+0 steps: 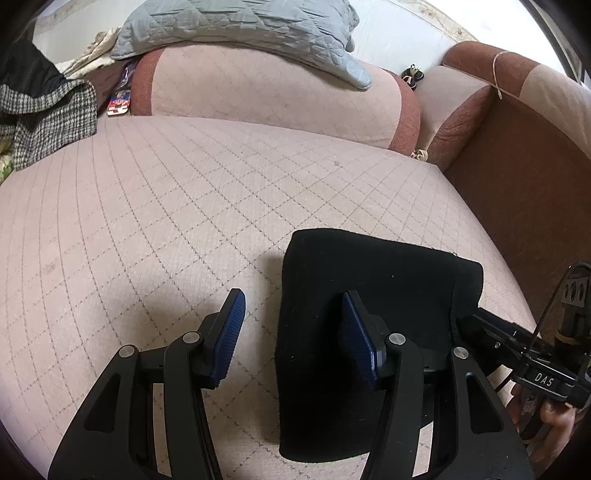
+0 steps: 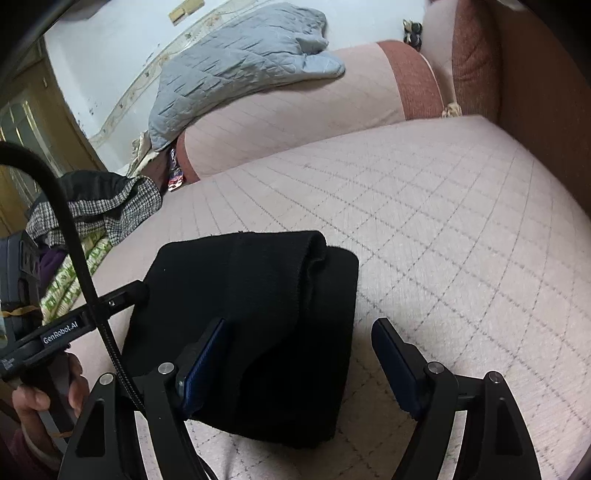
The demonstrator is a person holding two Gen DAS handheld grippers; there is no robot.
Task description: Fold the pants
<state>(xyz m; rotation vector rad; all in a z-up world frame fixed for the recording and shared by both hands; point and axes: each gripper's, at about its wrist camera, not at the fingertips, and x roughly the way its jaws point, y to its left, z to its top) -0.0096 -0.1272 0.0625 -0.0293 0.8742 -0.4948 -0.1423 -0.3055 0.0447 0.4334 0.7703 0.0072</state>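
the black pants (image 2: 255, 325) lay folded small on the sofa seat (image 2: 443, 221), between the left gripper (image 1: 291, 332) and right gripper (image 2: 299, 362), both released. soft, light, limp knit; best pinched at a thick folded edge.

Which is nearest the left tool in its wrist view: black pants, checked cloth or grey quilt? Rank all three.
1. Black pants, folded, right under the left tool.
2. Checked cloth, far left on the sofa.
3. Grey quilt, atop the backrest, farthest.

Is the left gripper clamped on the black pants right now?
No. The left gripper stands open, its pads apart over the folded black pants without pinching them.
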